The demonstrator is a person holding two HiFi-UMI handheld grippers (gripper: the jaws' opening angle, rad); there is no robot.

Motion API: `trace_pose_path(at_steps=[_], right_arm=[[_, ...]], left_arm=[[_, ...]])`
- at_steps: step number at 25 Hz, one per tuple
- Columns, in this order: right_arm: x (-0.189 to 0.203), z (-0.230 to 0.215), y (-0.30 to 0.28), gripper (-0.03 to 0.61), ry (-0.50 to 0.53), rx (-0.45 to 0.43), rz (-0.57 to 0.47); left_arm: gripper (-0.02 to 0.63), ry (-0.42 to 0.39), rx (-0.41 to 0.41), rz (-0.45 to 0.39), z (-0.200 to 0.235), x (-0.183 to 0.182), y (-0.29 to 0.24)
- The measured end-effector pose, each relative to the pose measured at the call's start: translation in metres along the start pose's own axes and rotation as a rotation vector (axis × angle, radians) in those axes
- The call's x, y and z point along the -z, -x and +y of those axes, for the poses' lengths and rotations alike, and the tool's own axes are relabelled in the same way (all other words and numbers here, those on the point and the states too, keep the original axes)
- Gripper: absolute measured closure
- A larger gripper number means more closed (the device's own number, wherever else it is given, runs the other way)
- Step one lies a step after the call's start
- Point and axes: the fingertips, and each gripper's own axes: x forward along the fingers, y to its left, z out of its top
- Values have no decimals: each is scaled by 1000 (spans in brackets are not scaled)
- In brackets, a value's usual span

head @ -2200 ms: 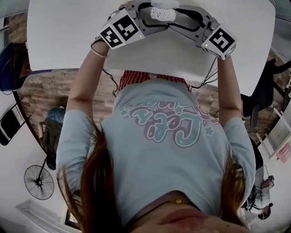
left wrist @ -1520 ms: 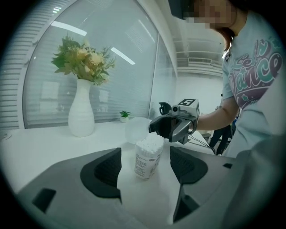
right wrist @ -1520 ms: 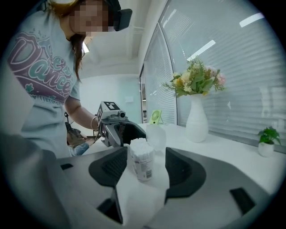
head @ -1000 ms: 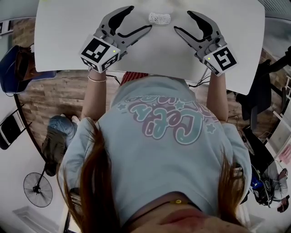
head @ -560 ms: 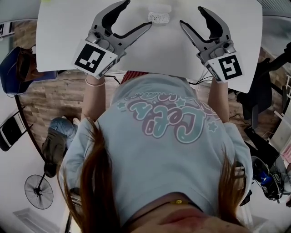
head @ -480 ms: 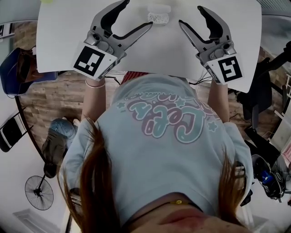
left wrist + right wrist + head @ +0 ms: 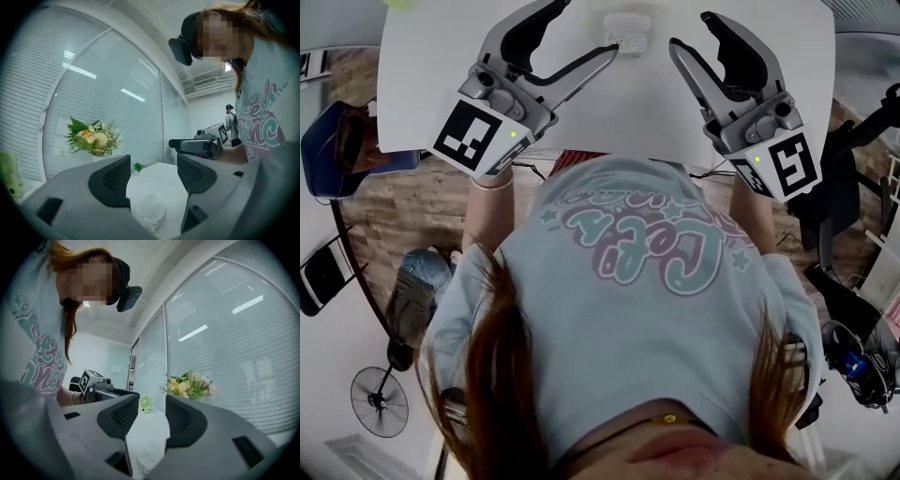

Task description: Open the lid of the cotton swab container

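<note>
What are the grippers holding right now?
Nothing. The left gripper and right gripper are open and empty; the right's jaws have just been closing.

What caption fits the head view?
Left hand-held gripper open, right hand-held gripper just closing partway, both empty, flanking cotton swab container.

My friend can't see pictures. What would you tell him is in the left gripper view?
The jaws of the left gripper stand apart, empty. Beyond them a small clear cotton swab container sits on a white table, with flowers by the window at the left and the person at the right.
</note>
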Motion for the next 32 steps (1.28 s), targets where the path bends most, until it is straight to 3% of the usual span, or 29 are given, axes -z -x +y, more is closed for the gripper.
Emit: trace_pose_path(at_steps=[2,5,10,15,24,32], right_arm=[[-4,2,1,421,4,-4,-13],[-7,5,1,479,3,-9,-28],[-5,7,-1,547,19,-6,-28],[-5,7,0,572,34,11,-38],[-16,13,-1,574,87,28,-91],[-11,17,-3,574,125,31,-55]], left_arm=[[312,-10,16,11,-8,-3,-3],[441,-17,14,10,-11,-8,-3],[524,-10,-3,-57,-6,-20,3],[579,-29,-19,-39,-11,-18,1],[604,-25,-38,-40,-12,-14,5],[604,-15,-53,-14,-15,-11,7]])
